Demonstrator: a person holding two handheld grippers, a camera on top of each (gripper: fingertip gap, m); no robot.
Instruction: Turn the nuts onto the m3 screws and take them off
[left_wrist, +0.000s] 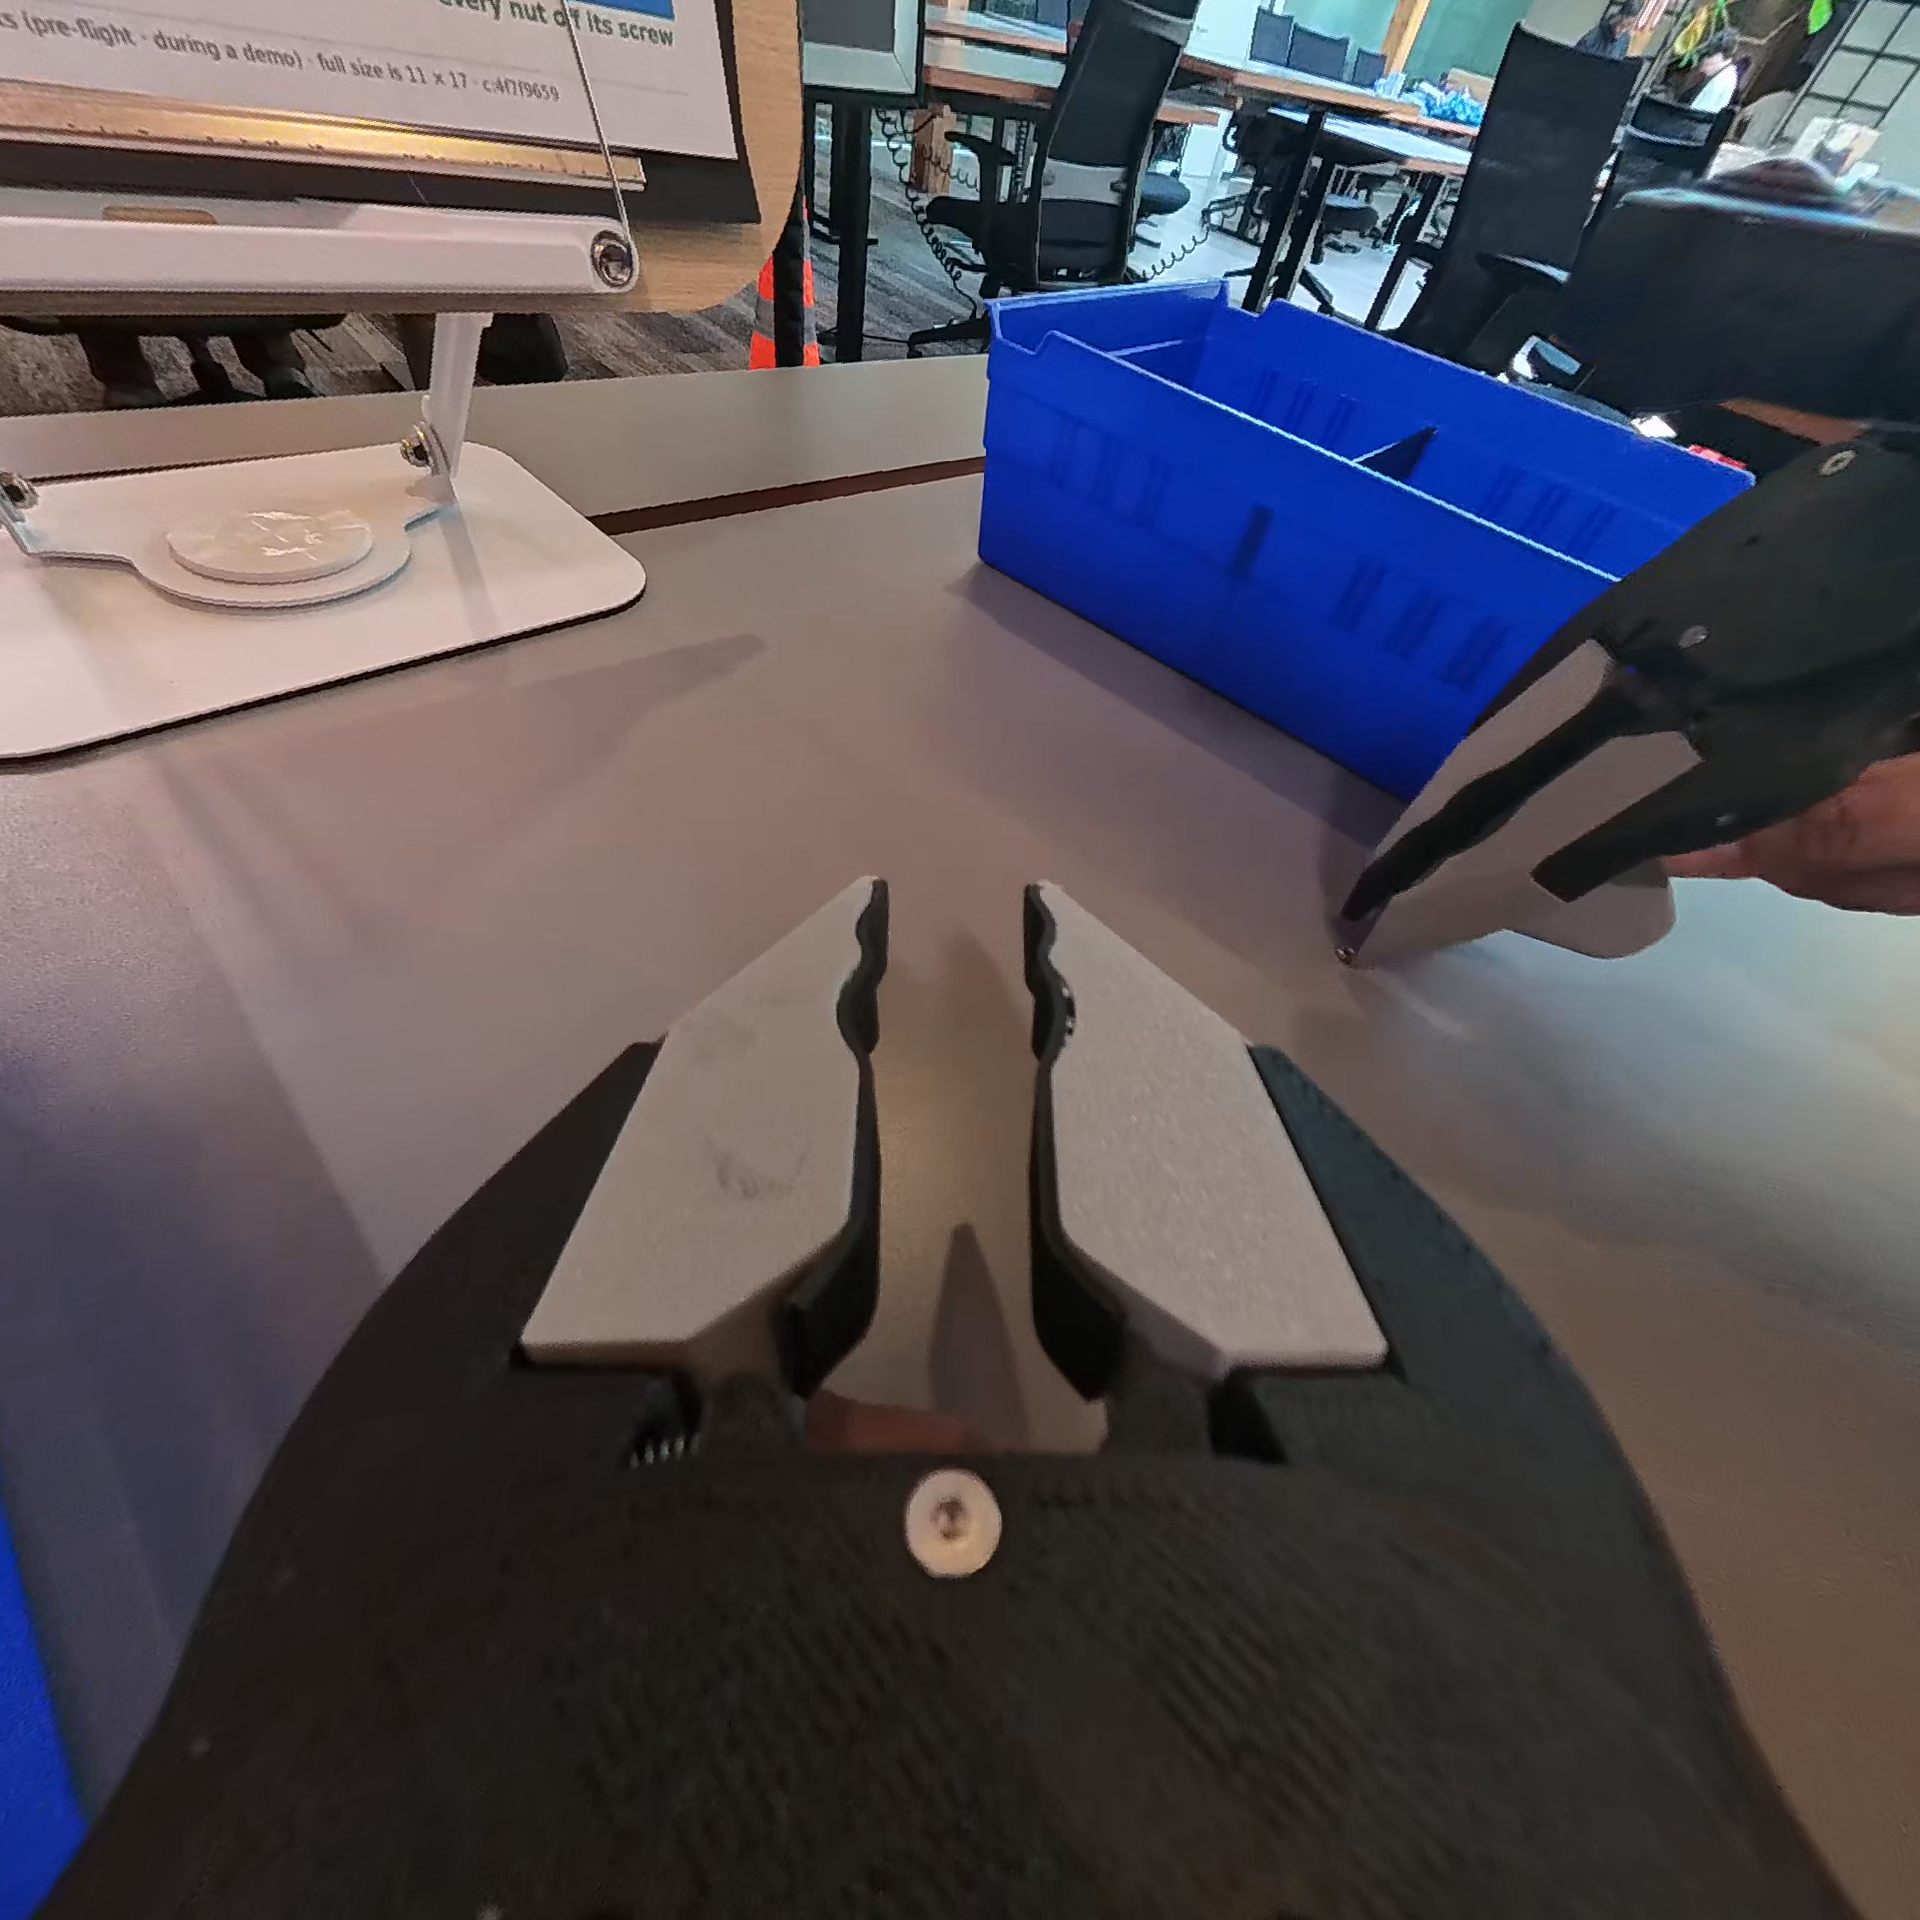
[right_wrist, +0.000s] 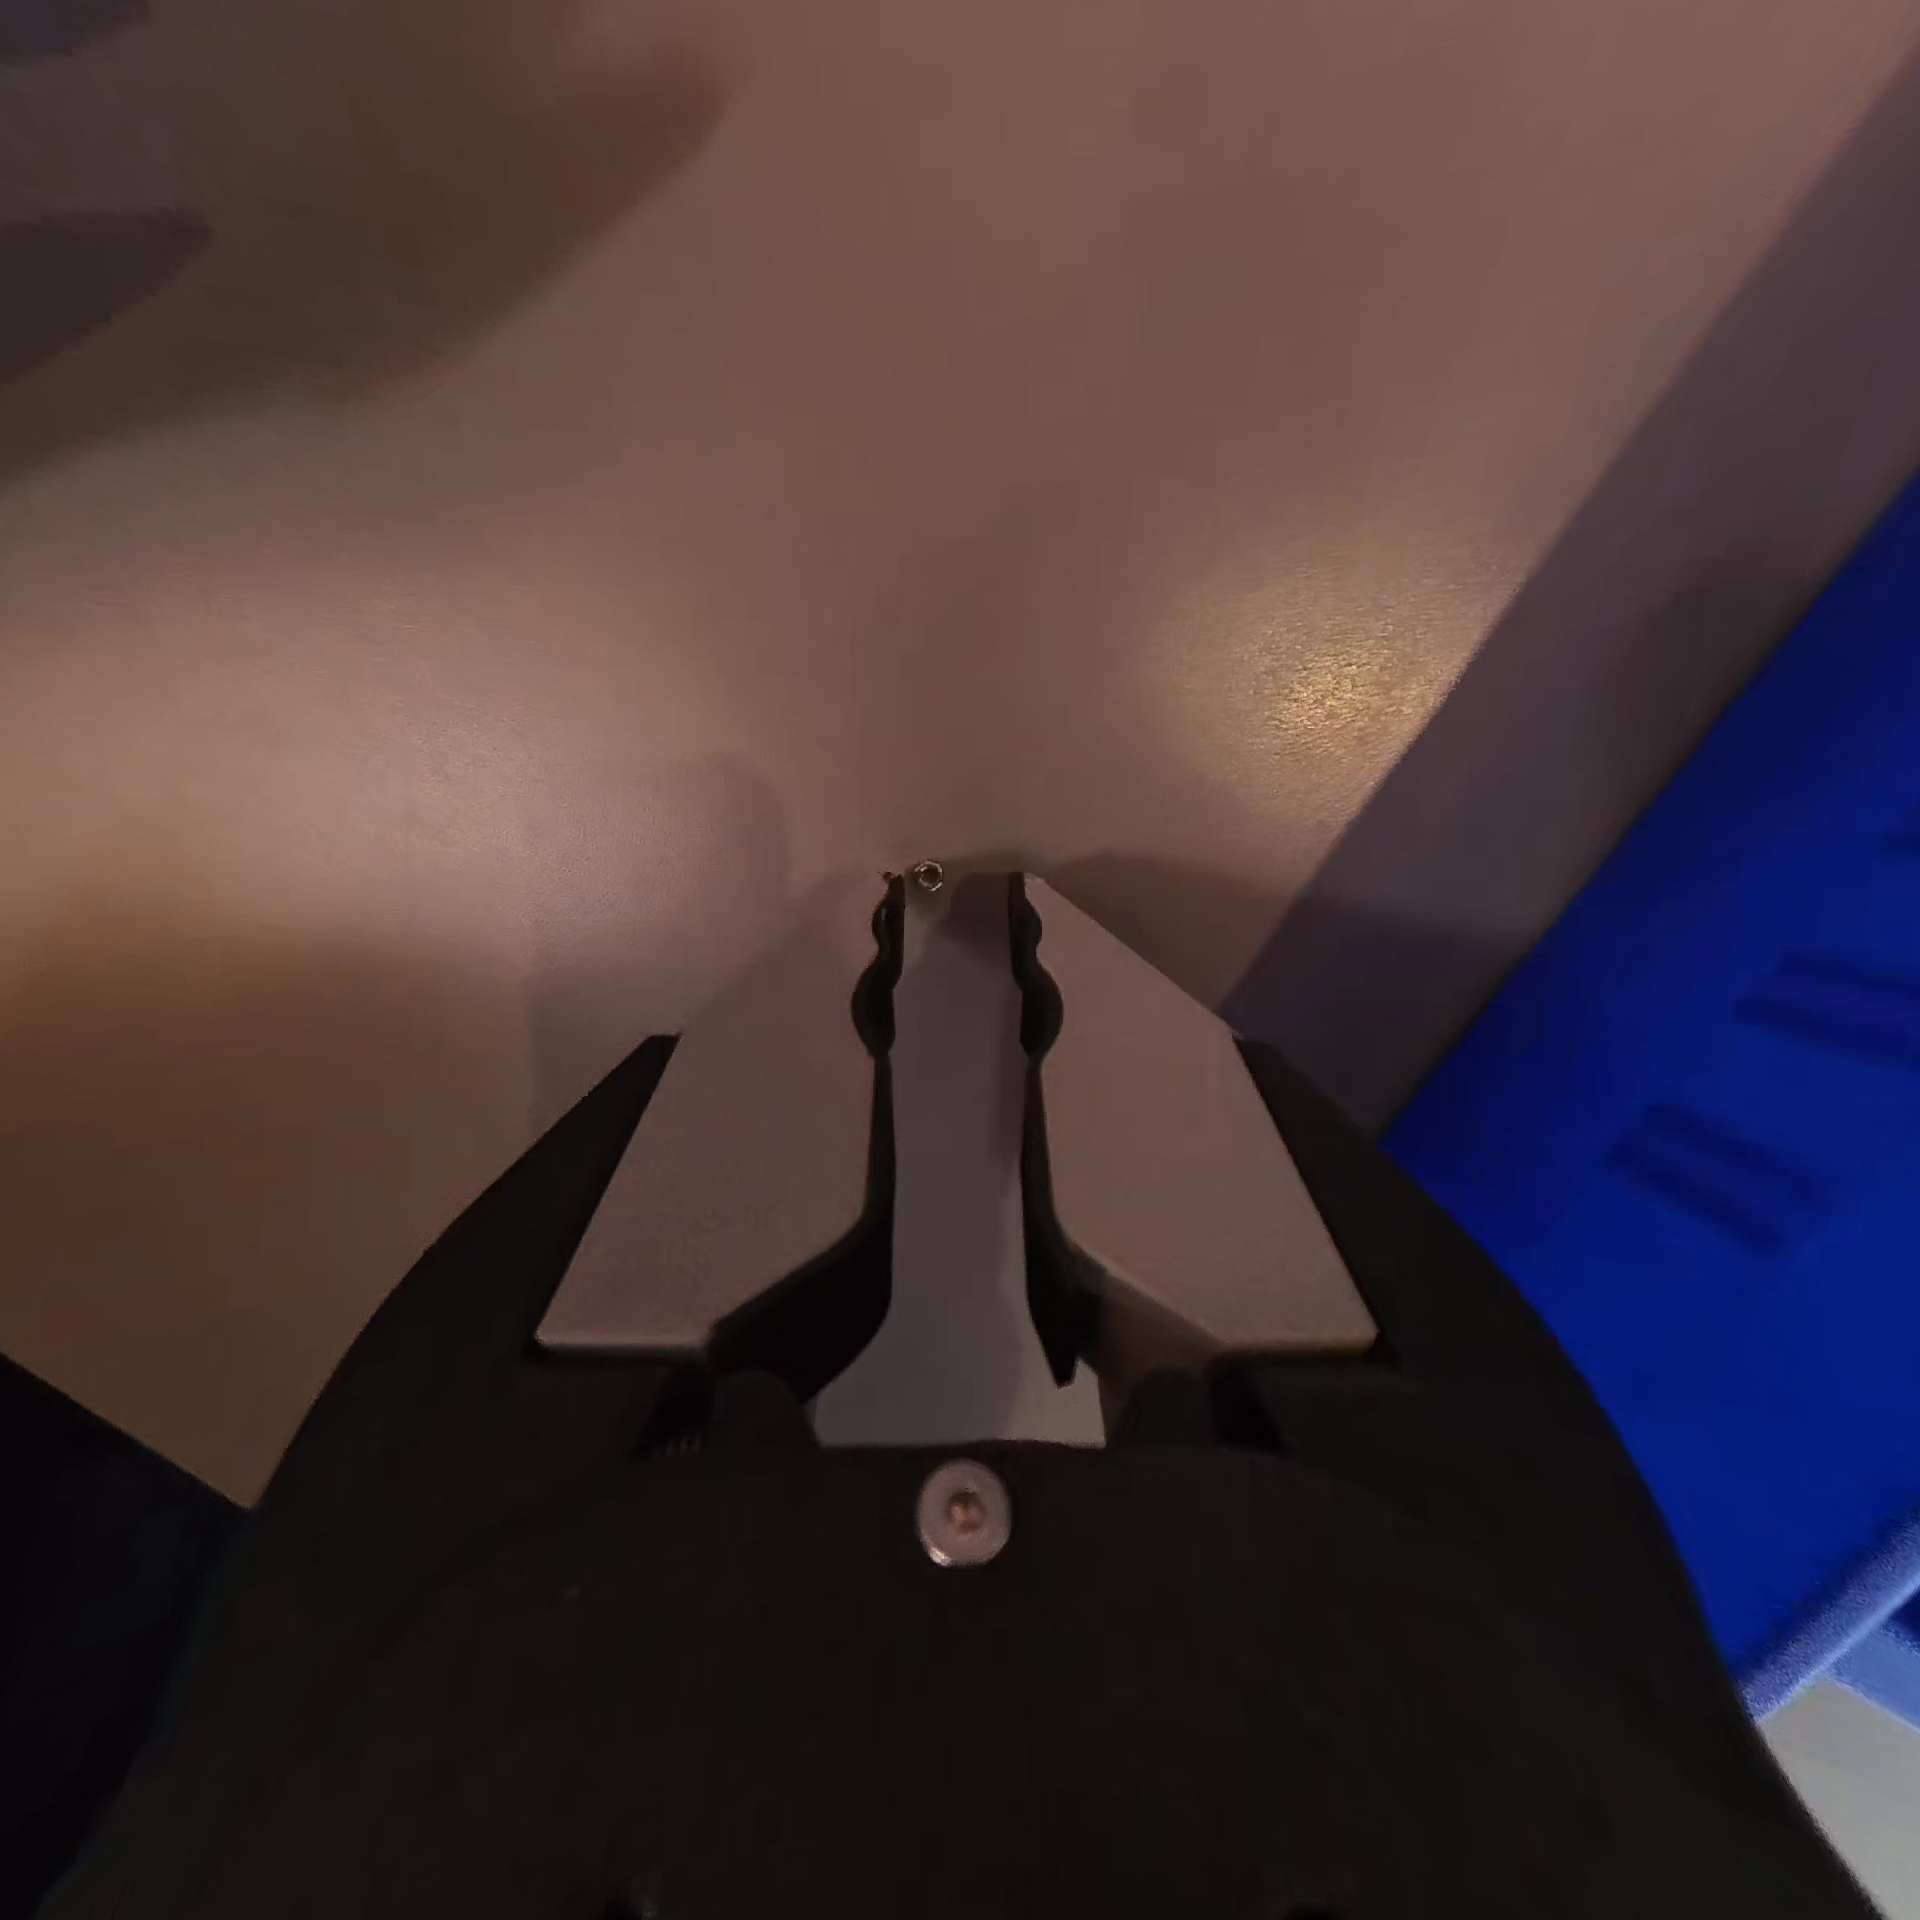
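A tiny silver nut (right_wrist: 926, 876) lies on the grey table between the tips of my right gripper (right_wrist: 951, 883), nearer the left finger. The right gripper is open, its tips down on the table around the nut. In the left wrist view the right gripper (left_wrist: 1356, 940) shows at the right, tips on the table, with the small nut (left_wrist: 1343, 953) at them. My left gripper (left_wrist: 956, 894) is open and empty, held low over the table (left_wrist: 831, 727). No screw shows in either view.
A blue divided bin (left_wrist: 1299, 540) stands at the back right, just behind the right gripper; its wall (right_wrist: 1714, 1195) fills the right of the right wrist view. A white stand (left_wrist: 312, 582) holding a printed sheet sits at the back left. Chairs and desks lie beyond. There is about 20 cm between the tips of the two grippers.
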